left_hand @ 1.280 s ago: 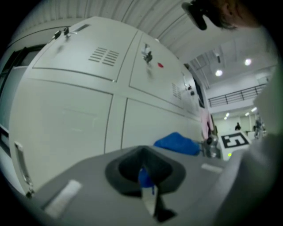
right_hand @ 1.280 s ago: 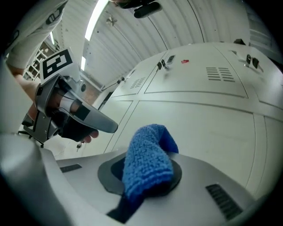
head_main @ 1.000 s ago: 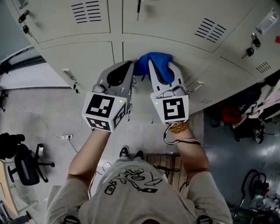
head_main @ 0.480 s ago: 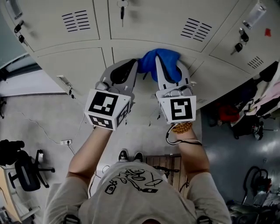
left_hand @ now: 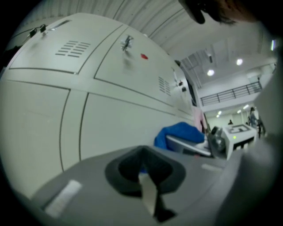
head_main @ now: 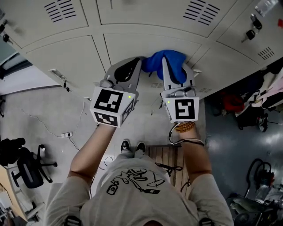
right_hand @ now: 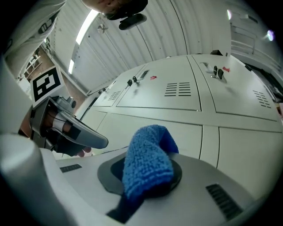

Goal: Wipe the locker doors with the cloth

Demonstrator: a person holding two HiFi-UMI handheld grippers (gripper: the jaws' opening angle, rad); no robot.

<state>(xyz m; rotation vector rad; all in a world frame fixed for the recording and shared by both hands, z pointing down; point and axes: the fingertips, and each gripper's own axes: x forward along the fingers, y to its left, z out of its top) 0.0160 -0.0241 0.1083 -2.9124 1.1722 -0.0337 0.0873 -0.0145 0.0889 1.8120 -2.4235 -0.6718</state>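
Observation:
A blue cloth (head_main: 166,62) is pressed against a pale grey locker door (head_main: 146,42) just below a horizontal seam. My right gripper (head_main: 177,67) is shut on the blue cloth, which bulges out over its jaws (right_hand: 148,159). Close to the left of it my left gripper (head_main: 131,65) points at the same door, shut with nothing in it. In the left gripper view the blue cloth (left_hand: 179,132) shows beyond the closed jaws, against the locker door (left_hand: 110,119). In the right gripper view the left gripper (right_hand: 75,132) hangs at the left.
Vent slots (head_main: 201,11) and keys in locks (head_main: 253,27) mark the upper locker doors. A latch (head_main: 59,76) sticks out at the lower left door. Below are a wooden pallet (head_main: 166,159), an office chair (head_main: 24,163) and bags (head_main: 247,114).
Both grippers and the cloth have slid a little down the locker door and to the right. The vents and seam now sit higher in view. Both grippers stay shut.

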